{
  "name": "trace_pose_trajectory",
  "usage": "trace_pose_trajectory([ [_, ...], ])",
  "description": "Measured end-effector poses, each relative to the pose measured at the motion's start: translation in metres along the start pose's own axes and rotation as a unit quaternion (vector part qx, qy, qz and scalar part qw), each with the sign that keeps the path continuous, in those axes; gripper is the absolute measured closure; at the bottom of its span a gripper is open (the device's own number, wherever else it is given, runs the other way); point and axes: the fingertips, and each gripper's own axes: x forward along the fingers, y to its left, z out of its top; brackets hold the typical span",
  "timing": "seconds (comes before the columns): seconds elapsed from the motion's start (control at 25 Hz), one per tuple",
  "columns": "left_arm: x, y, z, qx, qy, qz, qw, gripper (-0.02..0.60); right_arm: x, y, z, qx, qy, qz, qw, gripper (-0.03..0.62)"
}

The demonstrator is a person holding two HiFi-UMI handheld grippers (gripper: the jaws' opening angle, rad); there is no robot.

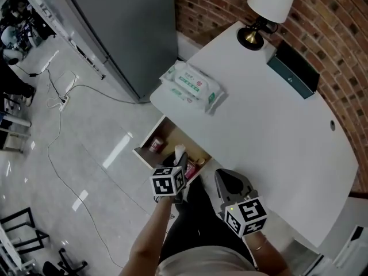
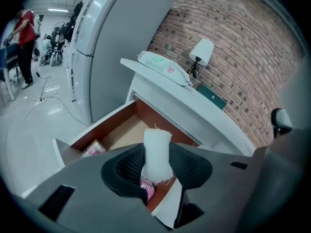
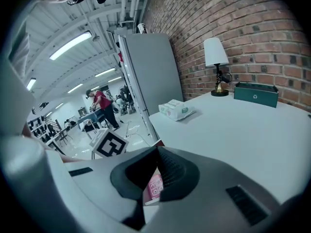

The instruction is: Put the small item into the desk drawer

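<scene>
grip first: the left claw (image 2: 158, 154) is clenching a small white roll (image 2: 157, 147), frayed at its top edge. it is holding the roll upright between its ribbed pads, right over the open desk drawer (image 2: 104, 126), apparently ready for lowering inside. the drawer is standing pulled out from under the white tabletop (image 1: 270, 131), which is leaving its wooden floor reachable from above. a pink packet (image 2: 93, 148) is lying in one corner of it, and another pink one is showing just below the roll. the right claw (image 3: 158, 148) is sitting with its tips together, gripping nothing. it is hovering off to the side by the tabletop's edge, probably because the drawer is needing no more pulling. on the tabletop a wet-wipes pack (image 1: 191, 86) is showing green lettering and a red round mark, both too small for reading. the dark green box (image 1: 293, 69) beside the lamp (image 1: 270, 4) is bearing a small white logo, also illegible.
</scene>
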Motion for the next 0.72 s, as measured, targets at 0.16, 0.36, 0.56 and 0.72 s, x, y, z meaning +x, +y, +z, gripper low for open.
trace_pose_trajectory([
  [0.16, 0.041, 0.0, -0.013, 0.037, 0.037, 0.0, 0.9986, 0.403, 0.0, -0.014, -0.003, 0.008, 0.002, -0.012, 1.0, 0.585],
  [0.36, 0.084, 0.008, -0.032, 0.066, 0.077, 0.009, 0.9948, 0.402, 0.001, -0.028, -0.008, 0.017, 0.001, -0.023, 1.0, 0.585],
  [0.56, 0.111, 0.017, -0.051, 0.074, 0.108, 0.014, 0.9913, 0.402, 0.002, -0.036, -0.014, 0.025, 0.004, -0.032, 0.999, 0.585],
  [0.72, 0.131, 0.024, -0.068, 0.072, 0.132, 0.018, 0.9885, 0.402, 0.005, -0.037, -0.022, 0.023, 0.013, -0.033, 0.999, 0.585],
])
